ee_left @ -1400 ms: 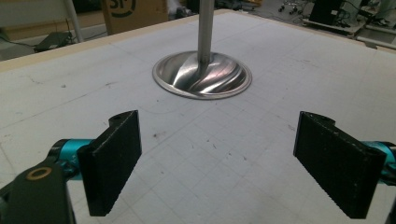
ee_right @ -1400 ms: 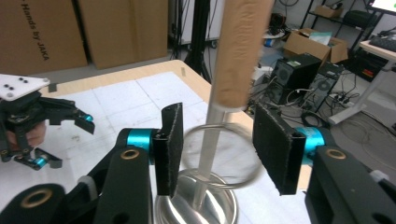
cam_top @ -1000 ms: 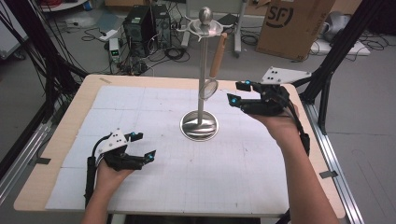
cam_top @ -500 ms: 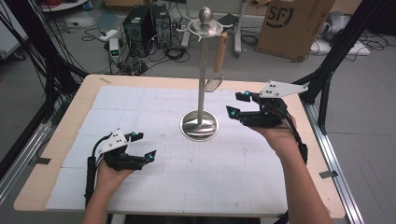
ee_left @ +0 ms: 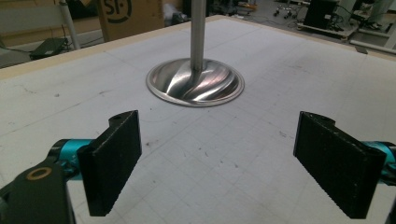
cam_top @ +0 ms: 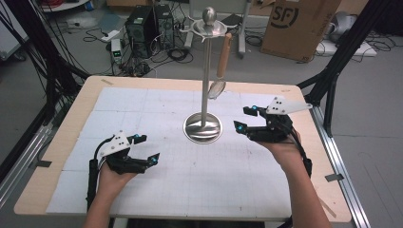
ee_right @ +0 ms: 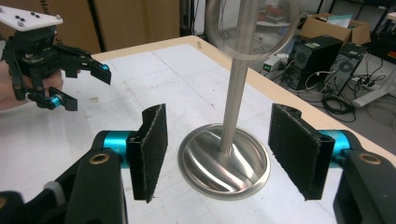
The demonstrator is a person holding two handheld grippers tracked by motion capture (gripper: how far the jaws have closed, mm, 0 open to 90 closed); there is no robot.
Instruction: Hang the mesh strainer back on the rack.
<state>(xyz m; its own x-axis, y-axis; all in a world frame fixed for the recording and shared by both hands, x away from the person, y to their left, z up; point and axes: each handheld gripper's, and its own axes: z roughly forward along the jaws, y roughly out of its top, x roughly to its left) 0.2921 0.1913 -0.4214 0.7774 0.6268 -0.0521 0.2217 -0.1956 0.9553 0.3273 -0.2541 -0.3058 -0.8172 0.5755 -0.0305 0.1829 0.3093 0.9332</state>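
two pairs of tongs stand empty over the desk [cam_top: 157,99]. the left tongs [cam_top: 148,148] rest gaping near the front left, well apart from the metal stand [cam_top: 203,127]. the right tongs [cam_top: 243,118] sit just beside the stand's base, their jaws having just been opening with nothing between them. the wooden-handled strainer [cam_top: 221,61] already hangs from the stand's top ring, so the hanging looks done; what seems left is drawing the right hand clear.

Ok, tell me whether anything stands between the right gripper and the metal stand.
Nothing visible does. The right gripper hovers just beside the stand's round base, its fingers open and empty after widening, with bare white table mat between them.
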